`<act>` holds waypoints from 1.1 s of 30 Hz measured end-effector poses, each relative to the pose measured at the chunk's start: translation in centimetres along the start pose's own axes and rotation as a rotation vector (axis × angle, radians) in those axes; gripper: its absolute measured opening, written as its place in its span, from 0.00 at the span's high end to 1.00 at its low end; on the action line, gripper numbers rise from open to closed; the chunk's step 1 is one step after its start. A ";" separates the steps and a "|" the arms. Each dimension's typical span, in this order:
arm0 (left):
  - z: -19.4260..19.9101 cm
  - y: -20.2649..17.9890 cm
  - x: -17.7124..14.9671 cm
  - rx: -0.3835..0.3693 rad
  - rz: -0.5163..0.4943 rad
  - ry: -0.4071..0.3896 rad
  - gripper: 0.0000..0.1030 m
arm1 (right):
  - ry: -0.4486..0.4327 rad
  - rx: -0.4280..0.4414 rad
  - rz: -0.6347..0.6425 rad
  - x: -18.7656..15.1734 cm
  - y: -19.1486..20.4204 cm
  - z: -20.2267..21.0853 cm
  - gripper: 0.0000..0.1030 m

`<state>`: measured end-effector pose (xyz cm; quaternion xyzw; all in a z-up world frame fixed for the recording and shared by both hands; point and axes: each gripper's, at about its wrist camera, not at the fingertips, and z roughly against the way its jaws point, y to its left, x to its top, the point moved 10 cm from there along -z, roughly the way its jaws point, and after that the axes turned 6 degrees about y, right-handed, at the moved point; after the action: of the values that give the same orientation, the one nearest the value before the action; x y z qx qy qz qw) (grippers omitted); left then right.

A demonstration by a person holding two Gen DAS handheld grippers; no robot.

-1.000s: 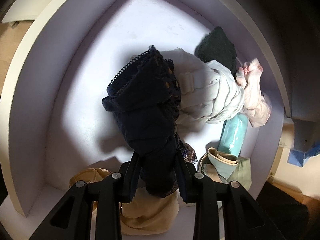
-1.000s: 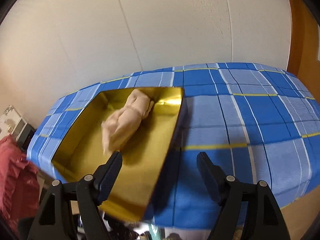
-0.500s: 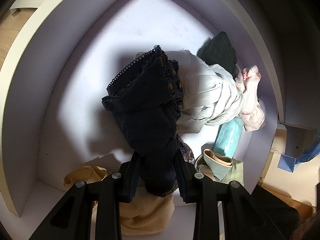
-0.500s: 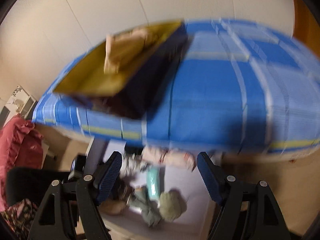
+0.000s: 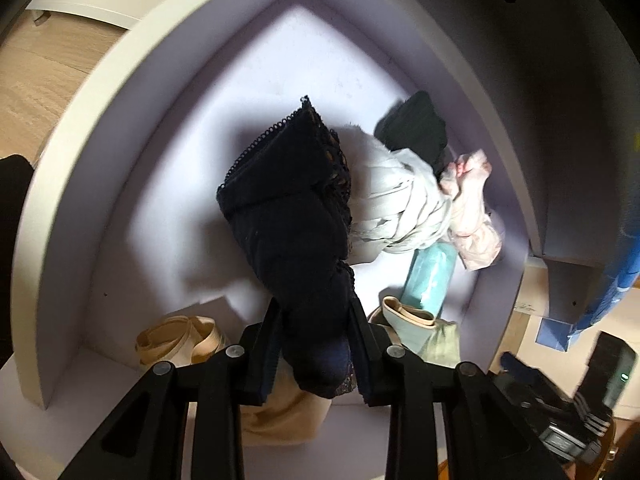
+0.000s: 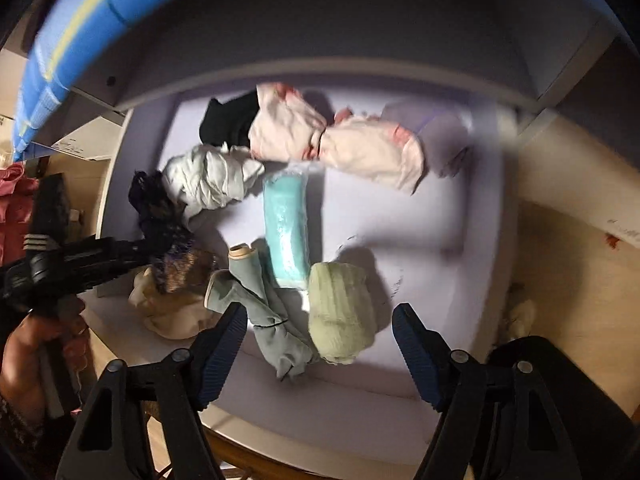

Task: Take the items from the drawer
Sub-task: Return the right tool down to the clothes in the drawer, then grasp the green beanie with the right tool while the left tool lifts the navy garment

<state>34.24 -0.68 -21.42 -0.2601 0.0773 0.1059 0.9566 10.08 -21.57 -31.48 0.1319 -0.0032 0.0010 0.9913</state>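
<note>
L gripper is clamped on the navy lace garment, hanging above the drawer floor; lift straight up w/o snagging the white bundle at its 3 o'clock. R gripper has jaws apart and closing slightly, nothing between; aim at the green roll at 12 o'clock, and grab mid-body.

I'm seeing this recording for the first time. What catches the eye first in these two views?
The left gripper is clamped on a dark lacy garment over the white drawer. The right gripper hangs open above a pale green bundle, beside a turquoise roll mid-drawer. A pink garment lies at the back.
</note>
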 end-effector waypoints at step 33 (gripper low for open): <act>4.9 -0.4 -2.1 -0.148 0.056 -0.080 0.78 | 0.254 -0.126 -0.077 -2.8 -3.2 -12.0 0.52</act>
<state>32.76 1.11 -16.64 -0.3235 0.0380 0.1486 0.9337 7.34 -21.51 -43.90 0.0682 0.1273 -0.0203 0.9893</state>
